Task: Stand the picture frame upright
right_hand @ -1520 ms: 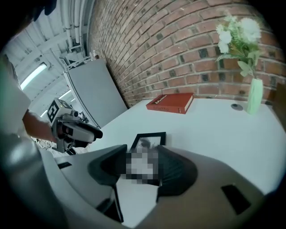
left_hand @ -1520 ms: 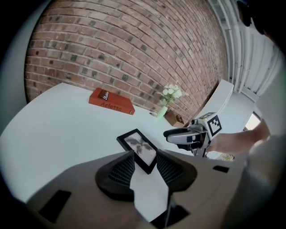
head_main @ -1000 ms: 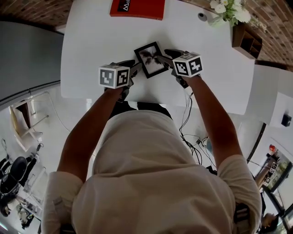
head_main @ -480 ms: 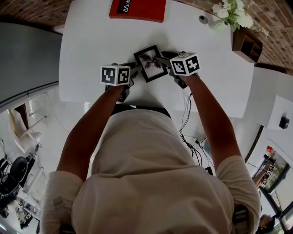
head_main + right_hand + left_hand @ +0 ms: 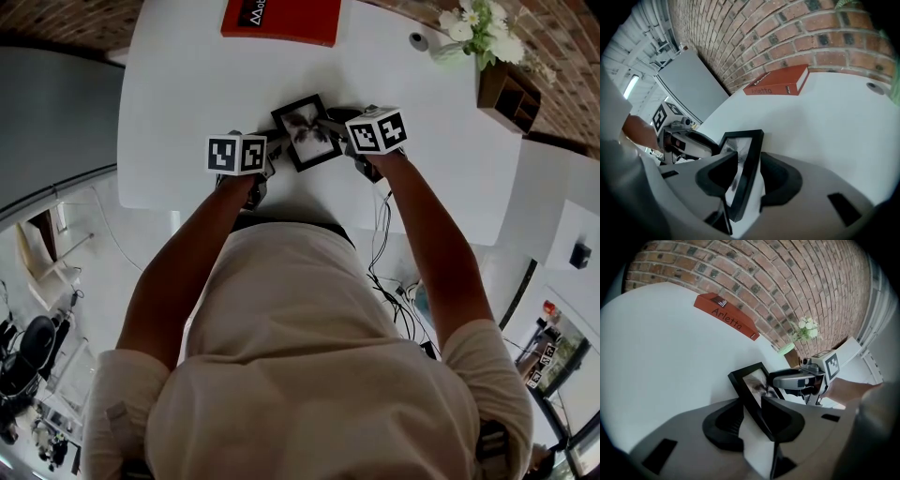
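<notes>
Bright, even light washes the white table (image 5: 187, 112) almost featureless. A faint shadow edges the frame (image 5: 754, 385). Both gripper views bend strongly, darken at the corners and blur nearest the lens.

L tool (image 5: 275, 147), R tool (image 5: 334, 123): jaws just closing tight on frame (image 5: 302, 141).

1. A red-brown brick wall (image 5: 787, 282) runs behind the white, round-cornered table (image 5: 187, 112).
2. A flat grey panel (image 5: 689, 89) stands at the table's left.
3. A small brown wooden shelf box (image 5: 506, 89) sits near its far right corner.
</notes>
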Demonstrator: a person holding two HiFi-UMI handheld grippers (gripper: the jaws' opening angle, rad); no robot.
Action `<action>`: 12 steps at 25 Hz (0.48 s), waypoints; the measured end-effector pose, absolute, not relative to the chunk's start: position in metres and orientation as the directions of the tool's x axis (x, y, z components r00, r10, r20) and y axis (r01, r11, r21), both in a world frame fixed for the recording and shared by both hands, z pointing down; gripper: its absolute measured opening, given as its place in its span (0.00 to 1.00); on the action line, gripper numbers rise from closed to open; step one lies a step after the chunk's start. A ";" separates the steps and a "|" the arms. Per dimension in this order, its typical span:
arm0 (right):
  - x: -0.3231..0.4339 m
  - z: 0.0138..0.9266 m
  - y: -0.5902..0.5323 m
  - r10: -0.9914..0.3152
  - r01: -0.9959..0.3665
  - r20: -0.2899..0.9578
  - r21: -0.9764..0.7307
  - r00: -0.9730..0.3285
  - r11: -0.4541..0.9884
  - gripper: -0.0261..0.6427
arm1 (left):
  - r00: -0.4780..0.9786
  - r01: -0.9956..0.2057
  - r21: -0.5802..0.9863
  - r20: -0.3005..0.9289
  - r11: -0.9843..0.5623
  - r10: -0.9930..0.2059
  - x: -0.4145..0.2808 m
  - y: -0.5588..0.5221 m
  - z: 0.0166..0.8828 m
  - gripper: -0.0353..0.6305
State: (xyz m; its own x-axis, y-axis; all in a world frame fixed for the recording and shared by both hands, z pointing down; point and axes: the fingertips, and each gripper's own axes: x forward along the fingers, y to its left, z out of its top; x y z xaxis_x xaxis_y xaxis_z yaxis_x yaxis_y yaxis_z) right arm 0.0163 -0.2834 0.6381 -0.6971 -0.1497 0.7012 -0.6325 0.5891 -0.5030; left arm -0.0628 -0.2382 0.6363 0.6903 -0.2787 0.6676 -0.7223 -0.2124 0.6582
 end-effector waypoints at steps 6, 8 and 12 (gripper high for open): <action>0.018 0.639 -0.283 -0.155 -0.640 0.712 -0.485 -0.685 0.596 0.23 | 0.690 -0.723 0.656 0.676 -0.215 -0.260 -0.059 -0.240 0.638 0.19; 0.019 0.640 -0.284 -0.160 -0.645 0.717 -0.476 -0.678 0.598 0.21 | 0.692 -0.722 0.657 0.678 -0.218 -0.248 -0.059 -0.241 0.638 0.20; 0.021 0.640 -0.283 -0.167 -0.655 0.719 -0.478 -0.674 0.586 0.19 | 0.682 -0.731 0.644 0.689 -0.226 -0.245 -0.060 -0.243 0.639 0.18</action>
